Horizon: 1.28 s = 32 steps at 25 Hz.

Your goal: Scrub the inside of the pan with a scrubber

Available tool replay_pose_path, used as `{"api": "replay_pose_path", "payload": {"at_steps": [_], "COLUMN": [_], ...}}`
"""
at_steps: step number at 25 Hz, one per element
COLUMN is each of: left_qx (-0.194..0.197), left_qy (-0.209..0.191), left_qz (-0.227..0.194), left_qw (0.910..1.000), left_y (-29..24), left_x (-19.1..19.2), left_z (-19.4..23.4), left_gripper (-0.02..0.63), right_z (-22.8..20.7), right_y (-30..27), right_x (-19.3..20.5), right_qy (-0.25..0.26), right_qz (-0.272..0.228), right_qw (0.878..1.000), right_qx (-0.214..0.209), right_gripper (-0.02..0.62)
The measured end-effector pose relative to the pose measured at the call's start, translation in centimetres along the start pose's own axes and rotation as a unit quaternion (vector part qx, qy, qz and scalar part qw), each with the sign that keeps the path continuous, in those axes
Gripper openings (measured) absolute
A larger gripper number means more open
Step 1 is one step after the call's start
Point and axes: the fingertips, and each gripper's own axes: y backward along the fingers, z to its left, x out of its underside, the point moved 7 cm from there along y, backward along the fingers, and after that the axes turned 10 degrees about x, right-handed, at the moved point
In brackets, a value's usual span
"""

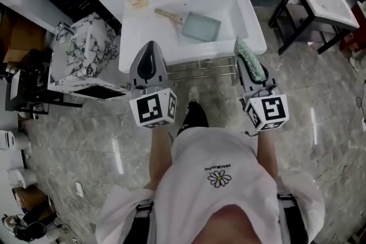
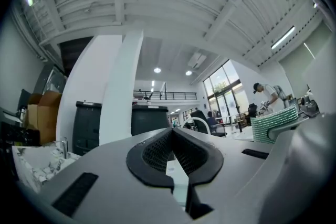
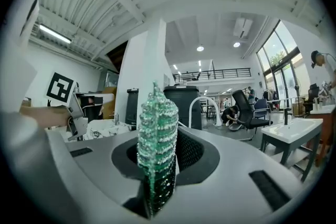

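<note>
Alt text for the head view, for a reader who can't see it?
Seen from above, a person holds two grippers out toward a white sink, where a square pan with a wooden handle lies. The right gripper is shut on a green scrubber; the left gripper is shut and empty.

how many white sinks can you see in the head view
2. The near sink is at top centre, with the pan lying in its basin. The far sink is at the upper right on a dark frame. Others may be out of frame.
</note>
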Motion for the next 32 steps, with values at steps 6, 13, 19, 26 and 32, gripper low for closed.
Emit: {"api": "replay_pose_path", "payload": {"at_steps": [6, 13, 19, 26, 32], "left_qx": [0.028, 0.092, 0.099, 0.105, 0.097], "left_qy": [0.004, -0.012, 0.015, 0.035, 0.039], "left_qz": [0.004, 0.017, 0.012, 0.033, 0.039], "left_qw": [0.9996, 0.9956, 0.9949, 0.9933, 0.9938], "left_y": [-9.1, -19.6, -25.3, -27.3, -28.5], "left_x": [2.0, 3.8, 5.7, 8.6, 9.5], "left_z": [5.2, 12.1, 16.4, 18.3, 18.0], "left_gripper": [0.015, 0.015, 0.015, 0.015, 0.015], "right_z": [-0.2, -0.1, 0.1, -0.1, -0.1], "right_y": [-10.7, -23.3, -30.0, -33.1, -34.9], "right_x": [-0.5, -1.8, -1.8, -0.8, 0.1], "right_qy": [-0.017, -0.053, -0.054, -0.056, -0.065], "right_qz": [0.021, 0.048, 0.058, 0.091, 0.097], "right_qw": [1.0, 0.997, 0.996, 0.993, 0.993], "right_qx": [0.005, 0.036, 0.049, 0.051, 0.03], "right_gripper": [0.064, 0.064, 0.064, 0.064, 0.064]}}
